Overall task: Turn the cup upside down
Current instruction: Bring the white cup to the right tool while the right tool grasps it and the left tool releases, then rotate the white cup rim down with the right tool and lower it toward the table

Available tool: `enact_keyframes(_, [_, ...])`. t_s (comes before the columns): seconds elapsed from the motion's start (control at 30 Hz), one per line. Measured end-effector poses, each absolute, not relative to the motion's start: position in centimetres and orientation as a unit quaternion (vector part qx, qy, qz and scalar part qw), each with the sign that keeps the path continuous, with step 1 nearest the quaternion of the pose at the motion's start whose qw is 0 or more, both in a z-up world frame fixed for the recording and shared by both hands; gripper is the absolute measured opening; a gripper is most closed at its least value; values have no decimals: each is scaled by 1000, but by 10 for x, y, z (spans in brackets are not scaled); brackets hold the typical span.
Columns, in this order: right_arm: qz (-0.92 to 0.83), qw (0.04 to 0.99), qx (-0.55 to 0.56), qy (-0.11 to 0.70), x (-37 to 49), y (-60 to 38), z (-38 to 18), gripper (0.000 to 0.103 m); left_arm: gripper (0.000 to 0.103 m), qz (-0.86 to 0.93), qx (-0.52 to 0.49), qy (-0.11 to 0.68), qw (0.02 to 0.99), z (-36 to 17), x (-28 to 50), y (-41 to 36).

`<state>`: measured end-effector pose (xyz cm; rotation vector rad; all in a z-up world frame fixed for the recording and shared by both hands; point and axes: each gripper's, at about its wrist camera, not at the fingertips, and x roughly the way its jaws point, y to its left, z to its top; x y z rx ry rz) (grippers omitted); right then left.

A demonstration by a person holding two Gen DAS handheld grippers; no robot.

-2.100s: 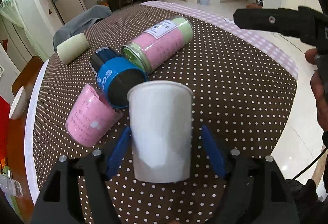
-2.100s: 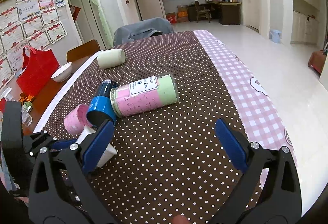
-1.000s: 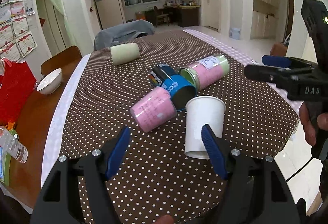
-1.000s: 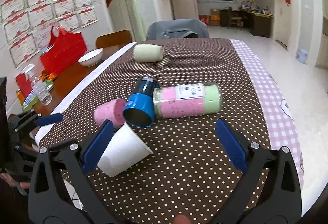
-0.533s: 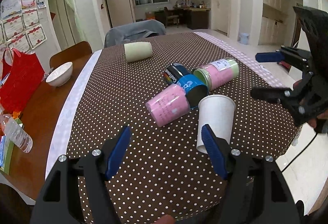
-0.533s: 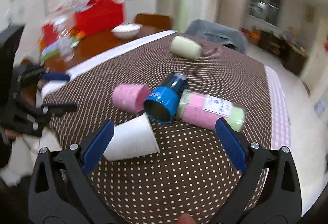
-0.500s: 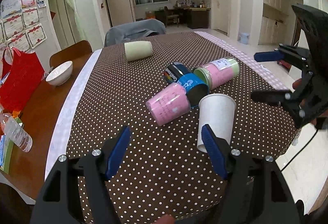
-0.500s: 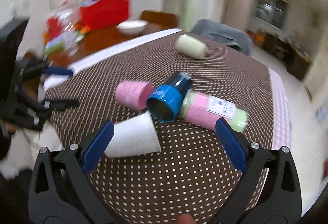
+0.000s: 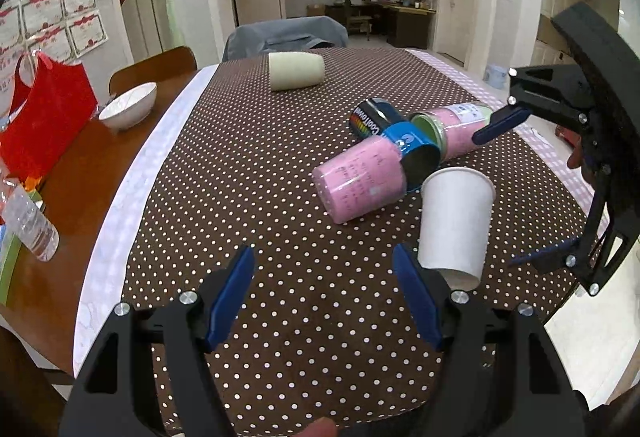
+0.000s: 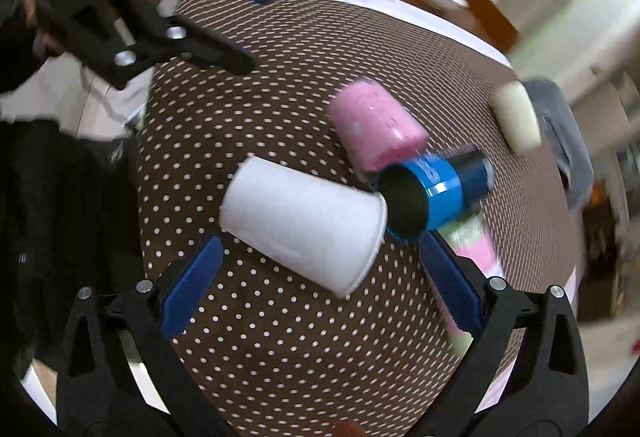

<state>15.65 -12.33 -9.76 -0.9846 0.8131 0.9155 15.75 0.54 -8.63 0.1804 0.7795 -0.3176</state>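
A white paper cup stands upright, mouth up, on the brown dotted tablecloth, near the table's near right edge. My left gripper is open and empty, drawn back to the cup's left. My right gripper is open, turned on its side, right of the cup. In the rolled right wrist view the cup sits just ahead of my open right gripper, between the lines of its fingers but not touched.
A pink cup, a blue can and a pink-green canister lie on their sides just behind the white cup. A cream cup lies farther back. A white bowl, red bag and bottle sit at left.
My left gripper let go of the white cup and pulled back and left. My right gripper rolled sideways and swung in close to the cup.
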Motion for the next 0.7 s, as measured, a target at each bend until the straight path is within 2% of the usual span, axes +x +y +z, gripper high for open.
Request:
enact_keyframes(0.2, [429,614,-566,344,155,-93,-117,97,71,-149,80,391,905,-95,164,10])
enact_keyframes(0.37, [432,560,-624,331,154,-84,-134,97,71,-148,76,401,901,-104,171,12])
enact_keyframes(0.6, [458,532,-612,365,163,-74,-148,97,71,-146,75,413,896,-113,178,15])
enact_keyframes(0.67, [465,531,-592,390,166,-72,-147,94,71,-147,75,415,895,-115,178,15])
enact_keyframes(0.7, [465,532,-574,414,171,-72,-147,89,71,-147,74,416,894,-115,178,16])
